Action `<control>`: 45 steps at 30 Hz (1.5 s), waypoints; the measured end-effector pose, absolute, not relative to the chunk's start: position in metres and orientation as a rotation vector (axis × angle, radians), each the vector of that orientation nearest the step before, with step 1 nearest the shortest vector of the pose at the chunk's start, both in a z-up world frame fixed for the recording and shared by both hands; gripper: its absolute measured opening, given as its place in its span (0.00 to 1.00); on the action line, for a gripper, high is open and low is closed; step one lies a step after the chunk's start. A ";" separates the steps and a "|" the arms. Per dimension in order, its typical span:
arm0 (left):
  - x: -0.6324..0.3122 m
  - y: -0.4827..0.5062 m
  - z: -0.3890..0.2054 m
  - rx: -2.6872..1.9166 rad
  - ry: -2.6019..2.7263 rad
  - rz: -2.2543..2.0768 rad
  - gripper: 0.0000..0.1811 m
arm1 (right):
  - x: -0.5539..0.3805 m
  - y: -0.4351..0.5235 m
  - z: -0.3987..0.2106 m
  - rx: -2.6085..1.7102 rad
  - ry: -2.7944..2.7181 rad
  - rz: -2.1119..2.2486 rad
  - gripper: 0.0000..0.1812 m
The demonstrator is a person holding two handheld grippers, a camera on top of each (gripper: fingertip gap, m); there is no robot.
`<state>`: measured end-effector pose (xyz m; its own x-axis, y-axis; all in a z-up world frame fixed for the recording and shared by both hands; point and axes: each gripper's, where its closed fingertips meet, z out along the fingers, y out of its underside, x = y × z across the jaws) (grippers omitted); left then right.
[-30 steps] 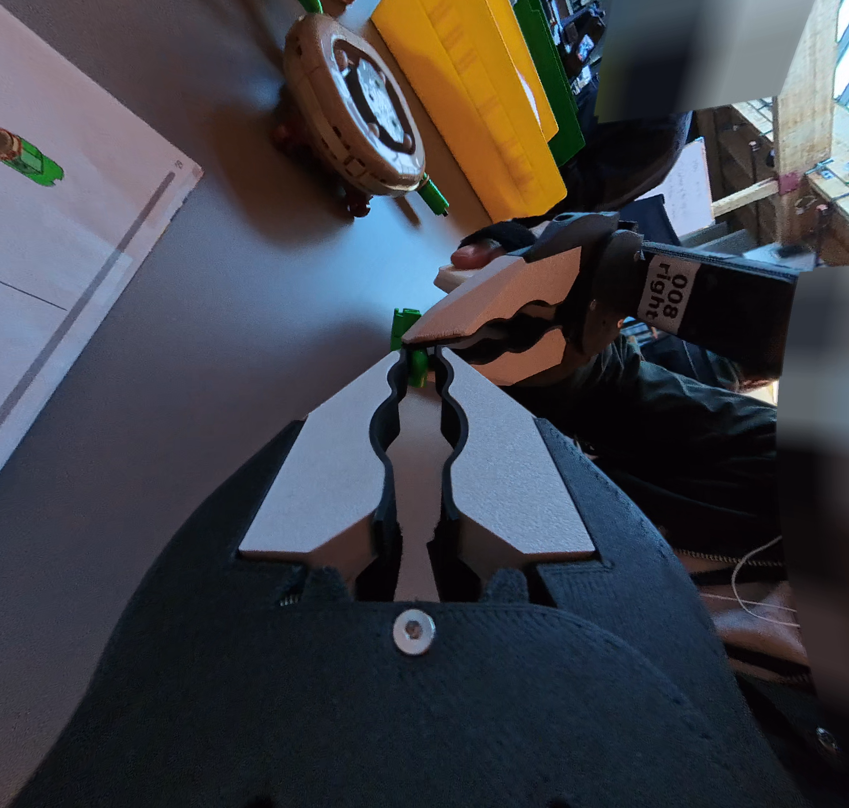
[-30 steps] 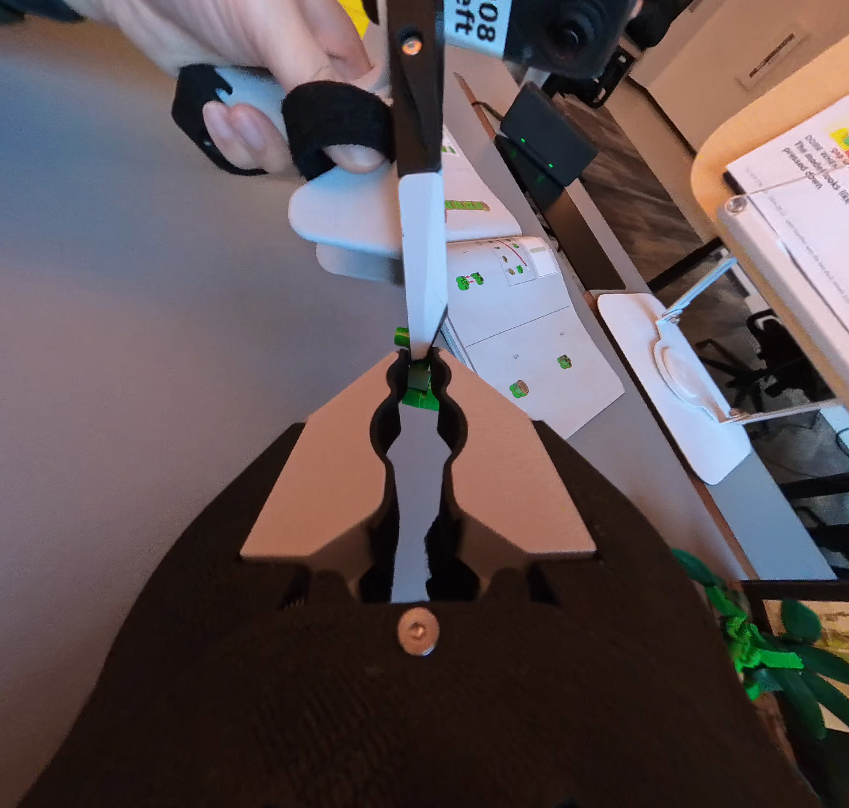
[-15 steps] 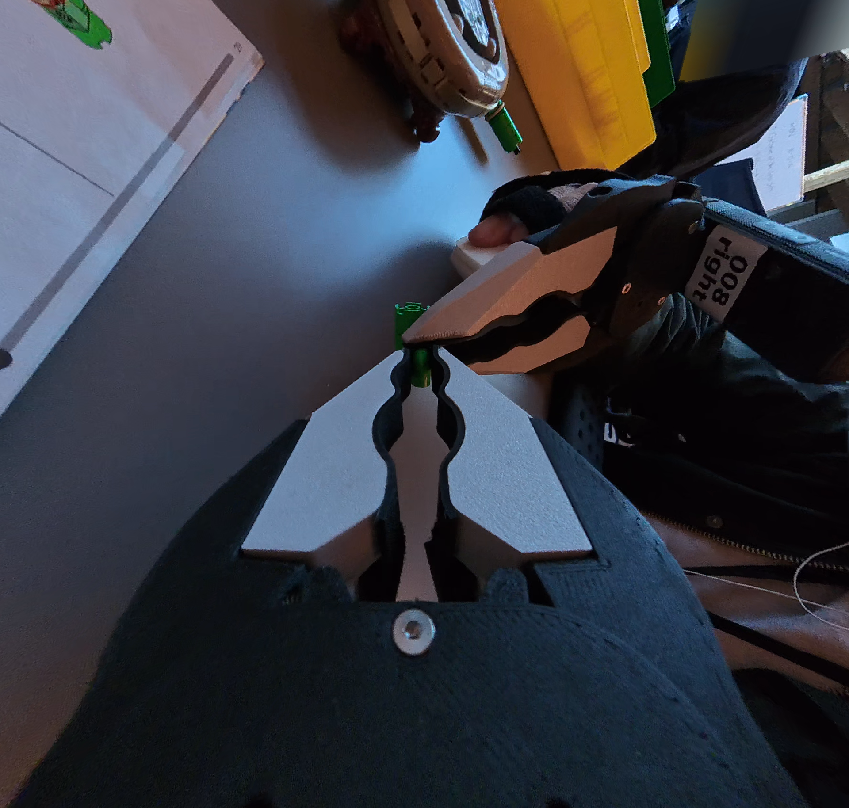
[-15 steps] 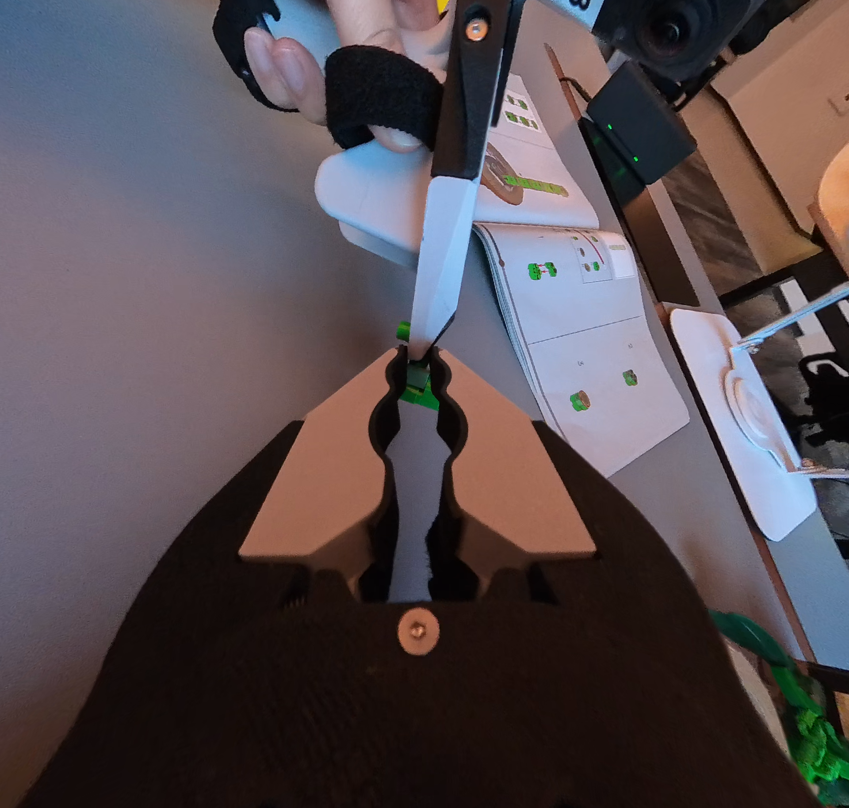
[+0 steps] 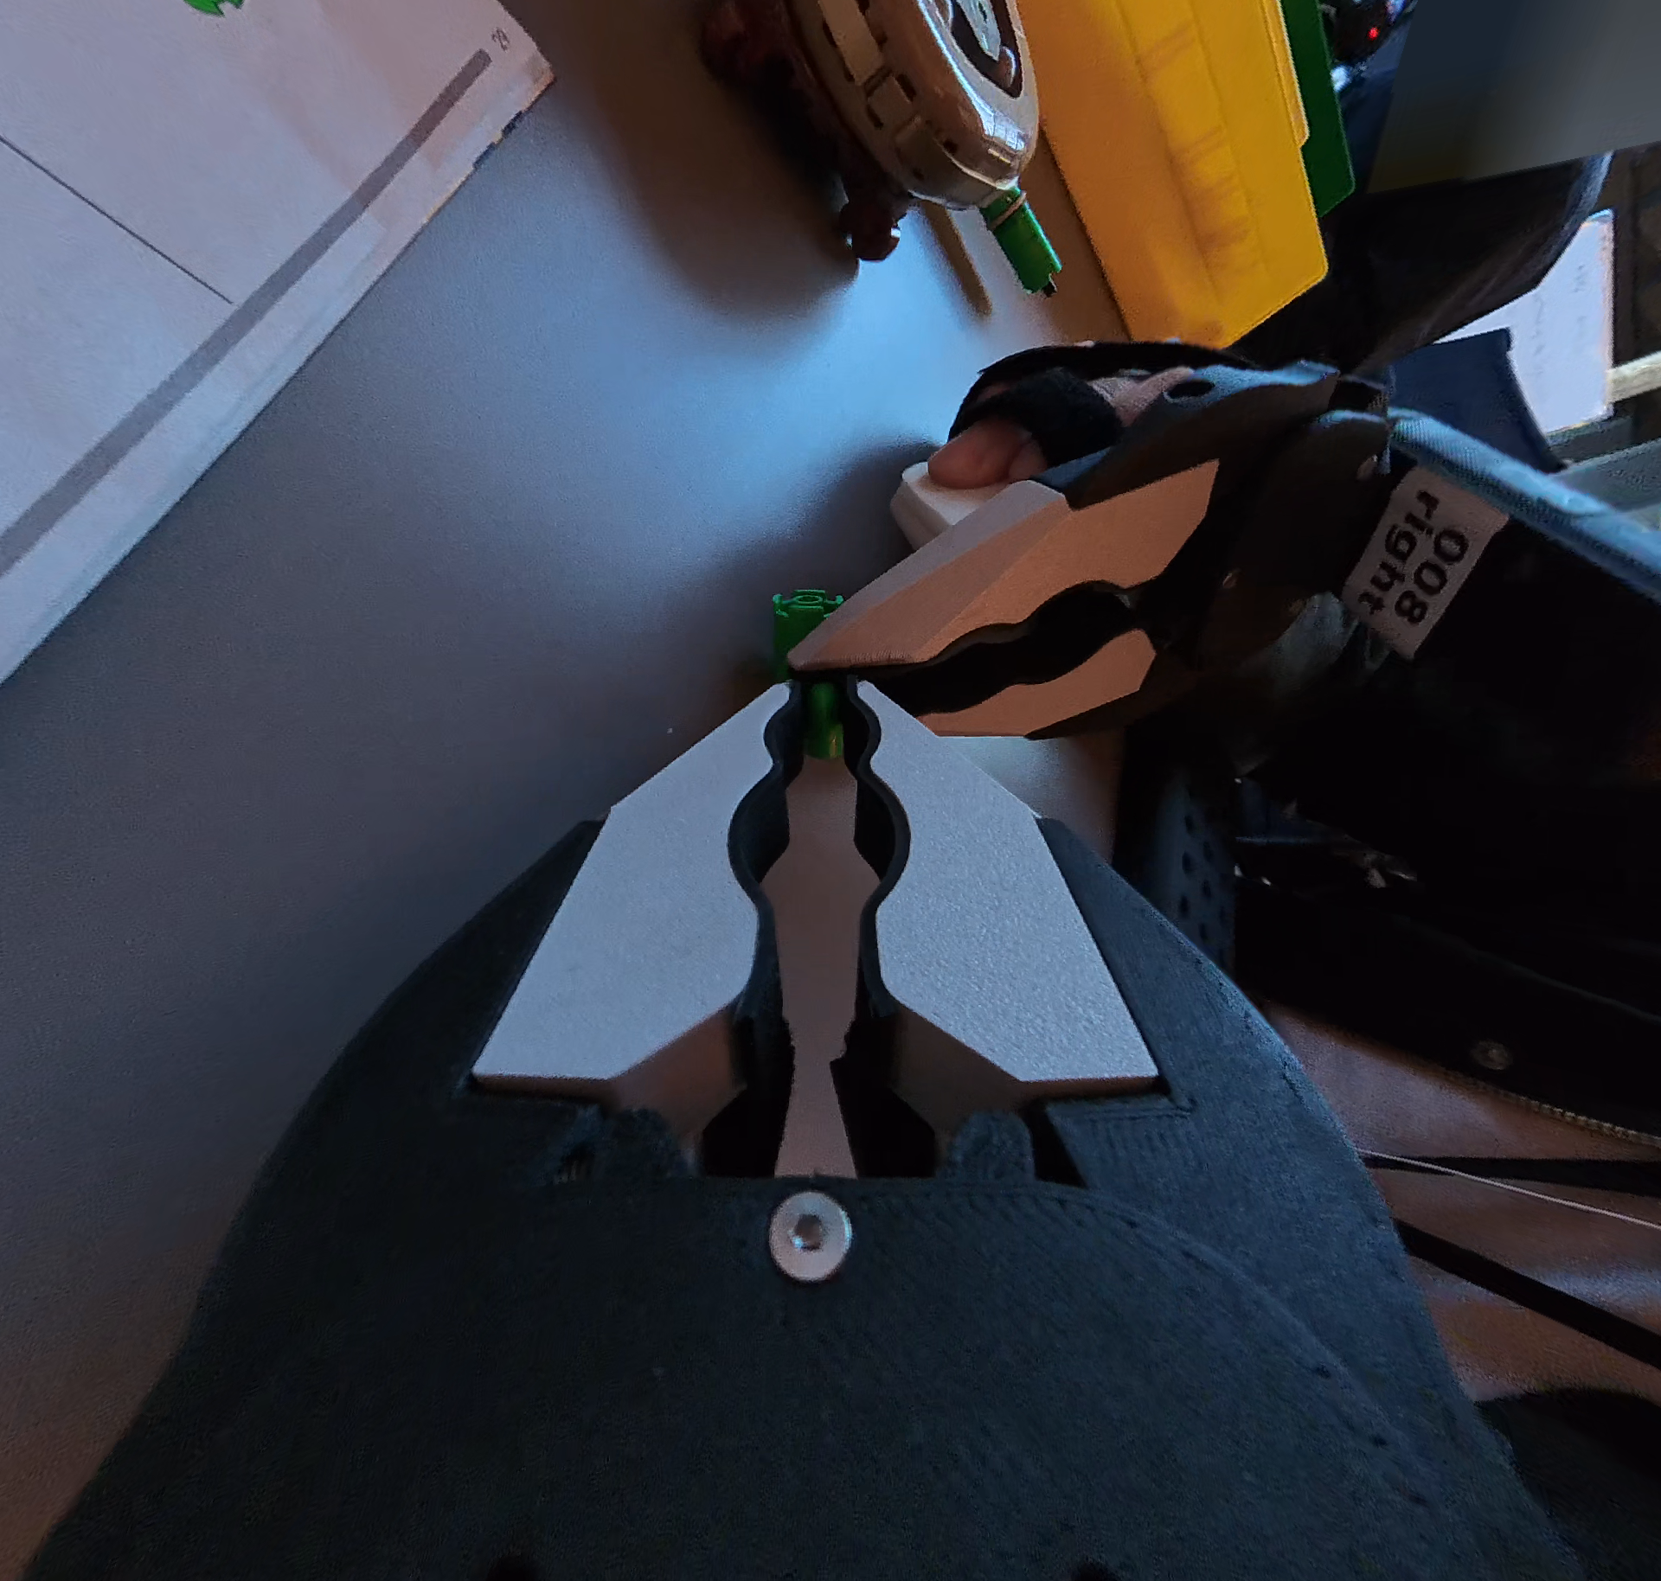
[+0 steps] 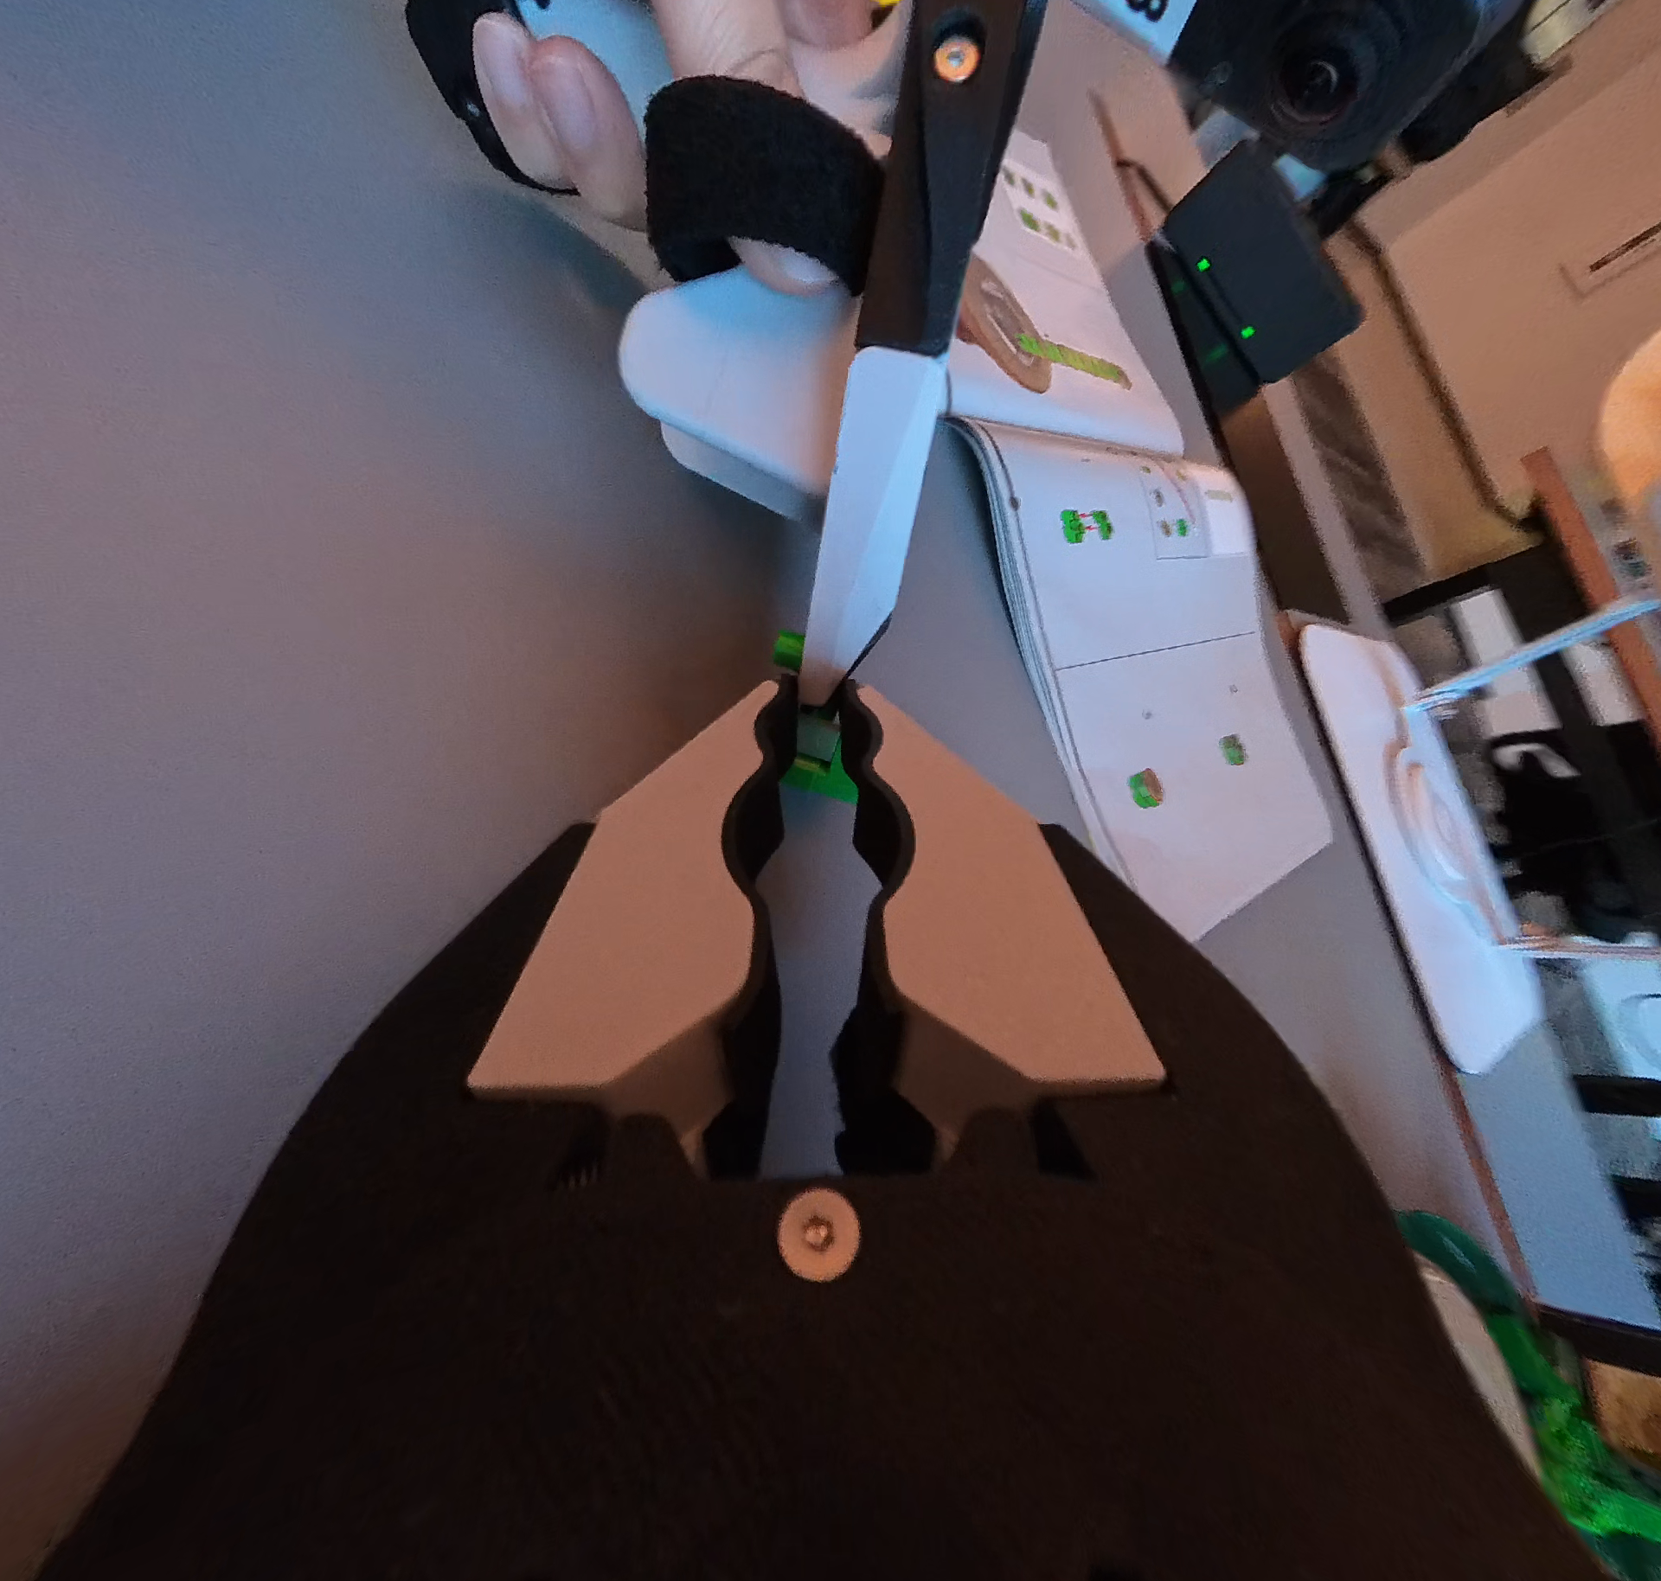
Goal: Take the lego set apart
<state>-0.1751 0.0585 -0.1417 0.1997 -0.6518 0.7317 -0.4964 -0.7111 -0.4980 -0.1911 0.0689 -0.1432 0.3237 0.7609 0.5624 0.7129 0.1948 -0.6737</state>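
Observation:
A small green lego piece (image 5: 820, 720) is pinched at the tips of my left gripper (image 5: 820, 695), held above the grey table. My right gripper (image 5: 813, 668) comes in from the right and is shut on the same piece; a green stud (image 5: 803, 617) sticks out beyond its tip. In the right wrist view my right gripper (image 6: 816, 691) is shut on the green piece (image 6: 816, 761), and the left gripper's fingers (image 6: 863, 540) come down from above onto it. A round brown lego build (image 5: 908, 64) with a green peg lies at the table's far side.
An open instruction booklet (image 5: 180, 217) lies at the left, also in the right wrist view (image 6: 1159, 684). Yellow and green bins (image 5: 1177, 100) stand behind the brown build. A black device (image 6: 1249, 298) and a white stand (image 6: 1420, 864) sit at the table's right edge. Only a small space, under 4 cm, lies between the two pairs of fingers.
Both grippers stay shut on the green piece. The pair has moved toward the booklet and brown build, and the left gripper has tilted relative to the right.

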 end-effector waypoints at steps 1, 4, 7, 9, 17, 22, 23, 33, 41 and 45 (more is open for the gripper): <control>-0.176 0.059 -0.142 -2.301 1.114 -1.521 0.03 | -0.192 0.069 -0.143 -1.486 -1.408 0.000 0.04; -0.180 0.057 -0.142 -2.282 1.087 -1.532 0.03 | -0.195 0.068 -0.144 -1.418 -1.435 -0.077 0.05; -0.182 0.057 -0.142 -2.259 1.084 -1.508 0.03 | -0.197 0.068 -0.144 -1.407 -1.443 -0.081 0.05; -0.183 0.056 -0.143 -2.241 1.091 -1.474 0.03 | -0.197 0.067 -0.144 -1.401 -1.447 -0.081 0.05; -0.187 0.053 -0.144 -2.234 1.067 -1.455 0.03 | -0.200 0.064 -0.145 -1.379 -1.465 -0.081 0.05; -0.190 0.051 -0.144 -2.233 1.058 -1.437 0.03 | -0.202 0.062 -0.146 -1.367 -1.473 -0.081 0.05; -0.190 0.051 -0.144 -2.229 1.060 -1.427 0.03 | -0.202 0.062 -0.146 -1.367 -1.474 -0.082 0.05; -0.194 0.049 -0.143 -2.219 1.067 -1.402 0.03 | -0.204 0.060 -0.147 -1.361 -1.482 -0.081 0.05; -0.240 0.064 -0.103 -2.088 0.822 -1.664 0.03 | -0.198 0.063 -0.150 -1.382 -1.501 -0.131 0.00; -0.233 0.049 -0.089 -2.001 0.866 -1.847 0.03 | -0.197 0.065 -0.149 -1.369 -1.491 -0.150 0.00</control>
<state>-0.2335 0.0495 -0.0894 0.0009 -0.5973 0.8020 -0.2349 -0.7797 -0.5804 -0.1971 0.0649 -0.1488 0.2137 0.6487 0.7304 0.7810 0.3356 -0.5266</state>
